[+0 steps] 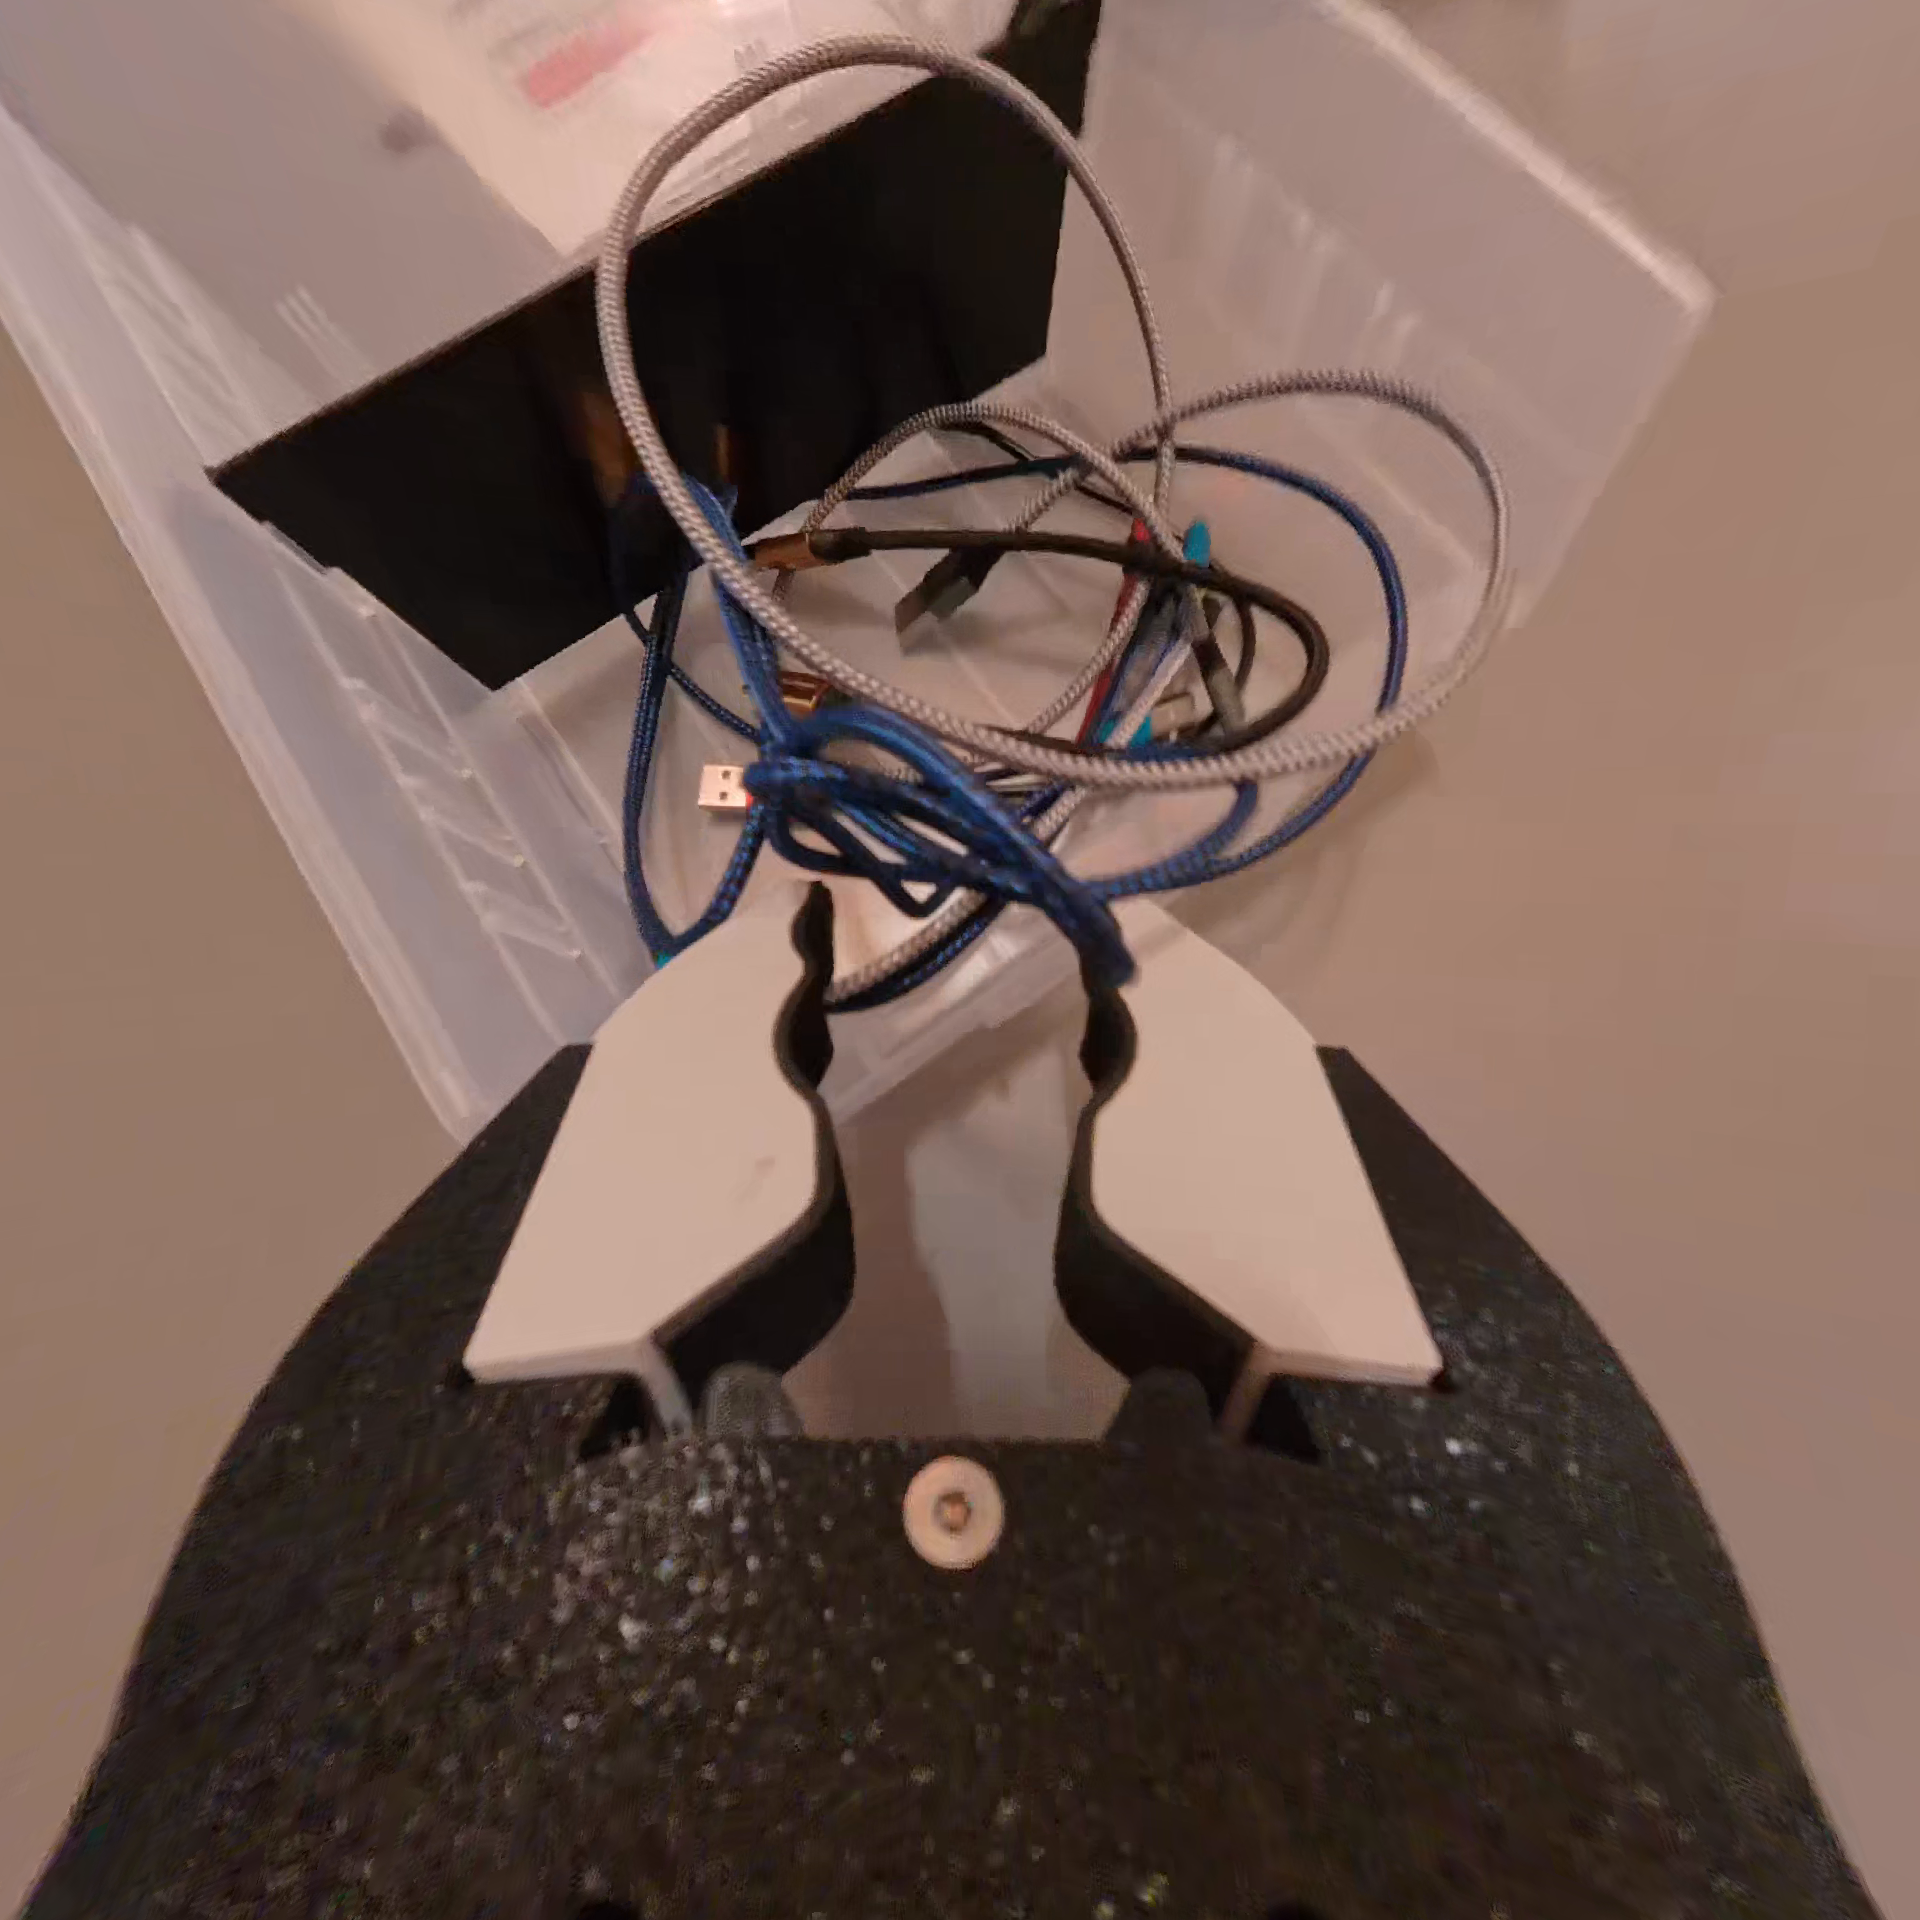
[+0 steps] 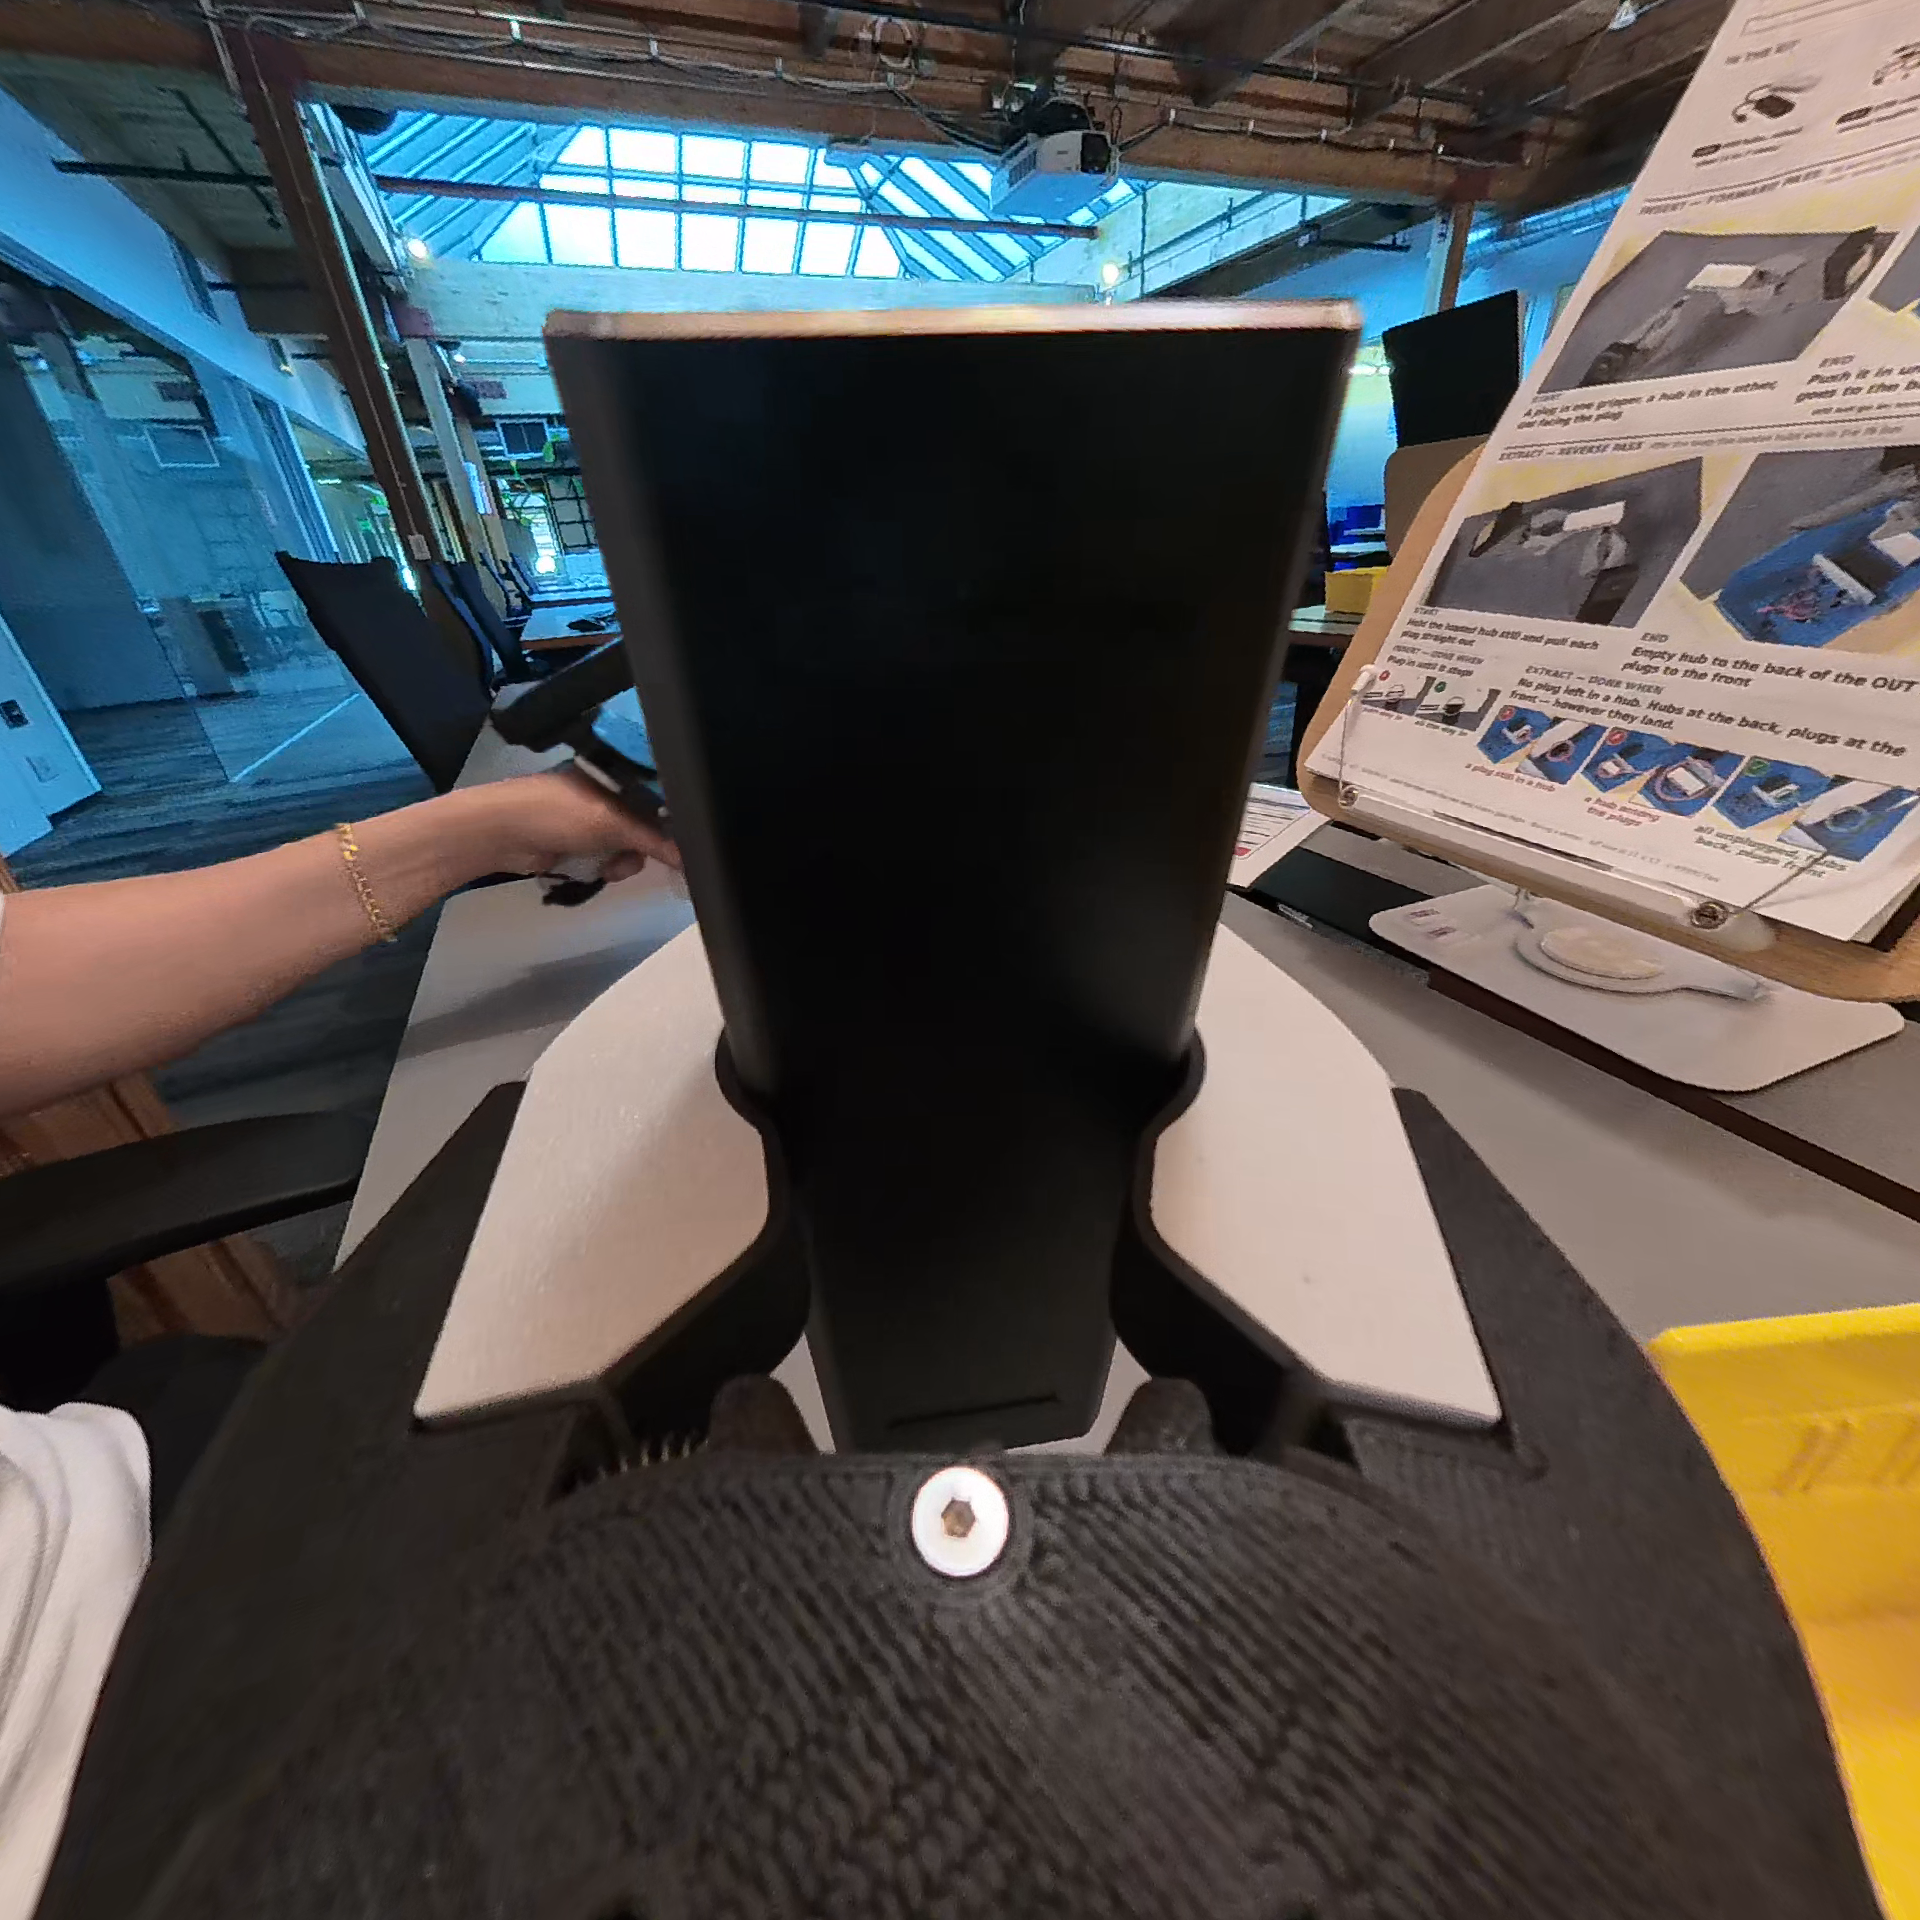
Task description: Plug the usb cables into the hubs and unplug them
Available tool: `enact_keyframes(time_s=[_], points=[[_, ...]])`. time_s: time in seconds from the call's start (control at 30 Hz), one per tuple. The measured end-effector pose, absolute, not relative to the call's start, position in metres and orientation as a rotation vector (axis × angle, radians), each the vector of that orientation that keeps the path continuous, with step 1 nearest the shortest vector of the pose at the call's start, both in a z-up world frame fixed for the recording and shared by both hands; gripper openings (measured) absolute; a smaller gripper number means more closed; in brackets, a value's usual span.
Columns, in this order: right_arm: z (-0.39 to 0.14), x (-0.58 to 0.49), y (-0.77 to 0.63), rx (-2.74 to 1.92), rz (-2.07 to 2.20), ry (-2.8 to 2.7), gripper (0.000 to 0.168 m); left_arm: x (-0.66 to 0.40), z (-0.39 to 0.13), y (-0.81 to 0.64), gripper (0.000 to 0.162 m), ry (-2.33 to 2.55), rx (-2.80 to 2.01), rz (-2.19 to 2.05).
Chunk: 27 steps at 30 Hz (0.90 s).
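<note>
Over the clear plastic bin on the beige worktop, the left gripper hangs with its fingers spread apart, nothing between them. And look at that tangle of usb cables just past the fingertips: blue braided, grey braided looping high, a black one running across, all heaped inside the bin. A blue strand drapes over the right finger's tip. One silver plug pokes out on the left side of the heap. Behind the cables, a black hub sits in the bin, a couple of leads reaching into its face.

Over to the right wrist view: the right gripper is clamped on a tall black hub, held upright and filling the middle of the shot. At the left, a person's hand with a gold bracelet reaches across the worktop's left edge. At the right edge, an instruction sheet leans on a wooden stand, and a yellow bin shows at the near right corner.
</note>
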State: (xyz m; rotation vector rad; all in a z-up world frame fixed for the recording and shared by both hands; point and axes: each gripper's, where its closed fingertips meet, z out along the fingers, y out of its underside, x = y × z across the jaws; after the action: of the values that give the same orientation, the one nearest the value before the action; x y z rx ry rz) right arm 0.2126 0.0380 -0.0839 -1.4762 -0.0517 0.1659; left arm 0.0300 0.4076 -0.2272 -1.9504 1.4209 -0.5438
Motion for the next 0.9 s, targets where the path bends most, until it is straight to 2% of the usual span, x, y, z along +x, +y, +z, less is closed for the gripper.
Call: enact_keyframes(time_s=[0.13,0.2,0.43,0.7,0.9], points=[[-0.083,0.212,0.037,-1.481,0.145,-0.062,0.073,0.039,-0.22,0.41,0.009,1.355,-1.958,-0.675],[-0.082,0.212,0.036,-1.484,0.137,-0.064,0.073,0.039,-0.209,0.413,0.004,1.307,-1.928,-0.685],[-0.073,0.211,0.03,-1.452,0.144,-0.061,0.073,0.043,-0.156,0.407,0.003,1.283,-1.743,-0.799],[-0.064,0.21,0.023,-1.439,0.118,-0.075,0.073,0.043,-0.05,0.386,0.003,1.177,-1.471,-0.961],[-0.062,0.212,0.019,-1.435,0.106,-0.076,0.073,0.042,0.029,0.363,0.002,1.147,-1.273,-0.905]])
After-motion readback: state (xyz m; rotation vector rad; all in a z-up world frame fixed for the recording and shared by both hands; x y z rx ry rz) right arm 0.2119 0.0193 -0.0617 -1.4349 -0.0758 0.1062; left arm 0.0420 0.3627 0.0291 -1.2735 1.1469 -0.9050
